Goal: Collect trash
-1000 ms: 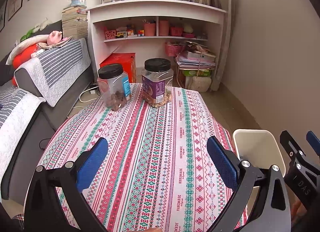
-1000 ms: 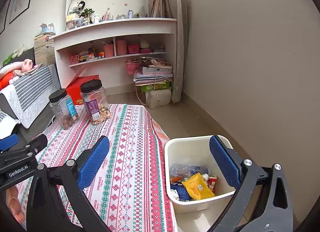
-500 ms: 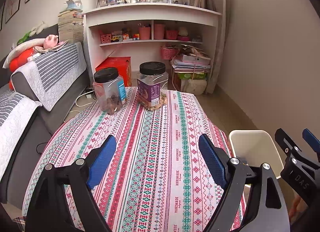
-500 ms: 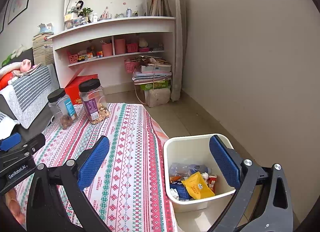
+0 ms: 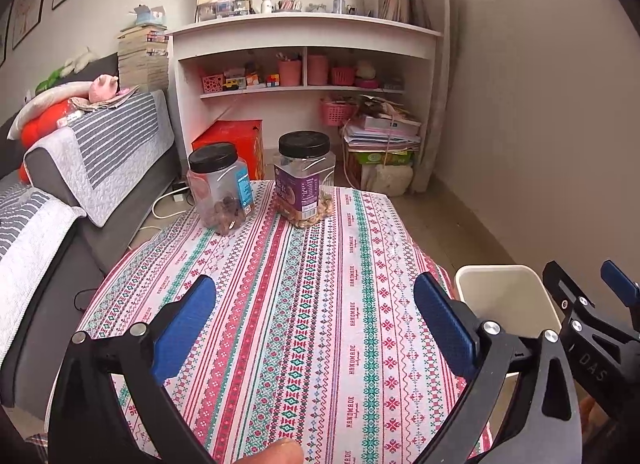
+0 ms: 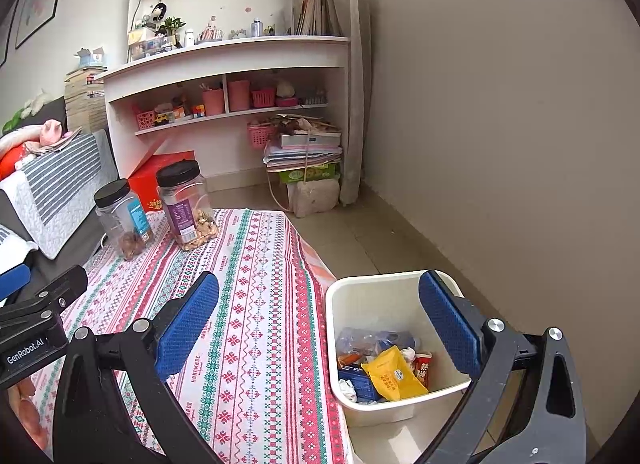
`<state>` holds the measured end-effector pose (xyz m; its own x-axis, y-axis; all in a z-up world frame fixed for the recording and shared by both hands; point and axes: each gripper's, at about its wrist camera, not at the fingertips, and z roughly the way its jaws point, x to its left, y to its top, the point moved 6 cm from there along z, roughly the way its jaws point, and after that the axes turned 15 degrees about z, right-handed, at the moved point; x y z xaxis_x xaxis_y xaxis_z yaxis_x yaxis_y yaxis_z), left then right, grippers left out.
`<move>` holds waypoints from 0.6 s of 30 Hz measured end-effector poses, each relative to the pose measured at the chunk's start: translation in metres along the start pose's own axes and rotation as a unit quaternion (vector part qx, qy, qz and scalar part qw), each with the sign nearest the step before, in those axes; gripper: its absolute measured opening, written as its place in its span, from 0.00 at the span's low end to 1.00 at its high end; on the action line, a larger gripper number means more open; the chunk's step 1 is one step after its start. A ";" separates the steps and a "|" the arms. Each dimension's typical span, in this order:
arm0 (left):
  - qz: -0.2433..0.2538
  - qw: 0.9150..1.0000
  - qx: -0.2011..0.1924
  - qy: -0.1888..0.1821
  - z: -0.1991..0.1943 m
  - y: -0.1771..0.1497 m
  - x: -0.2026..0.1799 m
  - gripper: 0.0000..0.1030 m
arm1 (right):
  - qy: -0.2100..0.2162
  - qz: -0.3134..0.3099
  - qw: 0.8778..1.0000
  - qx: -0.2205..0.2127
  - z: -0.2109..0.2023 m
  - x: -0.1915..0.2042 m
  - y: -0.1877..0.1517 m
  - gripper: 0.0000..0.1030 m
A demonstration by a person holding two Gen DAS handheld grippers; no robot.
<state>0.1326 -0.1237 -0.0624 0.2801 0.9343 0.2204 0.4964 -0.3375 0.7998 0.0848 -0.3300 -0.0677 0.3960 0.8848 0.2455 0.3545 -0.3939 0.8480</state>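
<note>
A white bin [image 6: 360, 304] stands on the floor beside the table's right edge, with a yellow packet [image 6: 392, 374], a red wrapper and other trash inside. In the left wrist view the same bin [image 5: 500, 292] shows only its pale inner wall. My left gripper [image 5: 312, 288] hovers over the striped tablecloth [image 5: 304, 304]; its jaws are opening and nothing lies between them. My right gripper [image 6: 319, 282] is open and empty, spanning the table's edge and the bin.
Two clear jars with black lids, one blue-labelled [image 5: 218, 188] and one purple-labelled [image 5: 304, 180], stand at the table's far end. A grey sofa [image 5: 100, 168] runs along the left. White shelves [image 5: 304, 64] and a paper stack [image 5: 380, 136] fill the back wall.
The left gripper's jaws narrowed slightly half a second ago and have widened again. The right gripper and the bin look the same.
</note>
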 end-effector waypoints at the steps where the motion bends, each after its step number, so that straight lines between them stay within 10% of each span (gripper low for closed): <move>1: -0.001 1.000 0.001 0.001 0.000 0.000 0.001 0.93 | 0.000 0.000 1.000 0.000 0.000 0.000 0.000 0.93; 18: -0.005 1.000 0.008 0.002 0.005 -0.003 0.003 0.93 | -0.001 -0.001 1.000 0.001 0.002 -0.003 0.000 0.93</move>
<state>0.1359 -0.1209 -0.0665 0.2709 0.9384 0.2145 0.5128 -0.3293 0.7928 0.0854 -0.3329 -0.0698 0.3967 0.8854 0.2423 0.3570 -0.3919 0.8479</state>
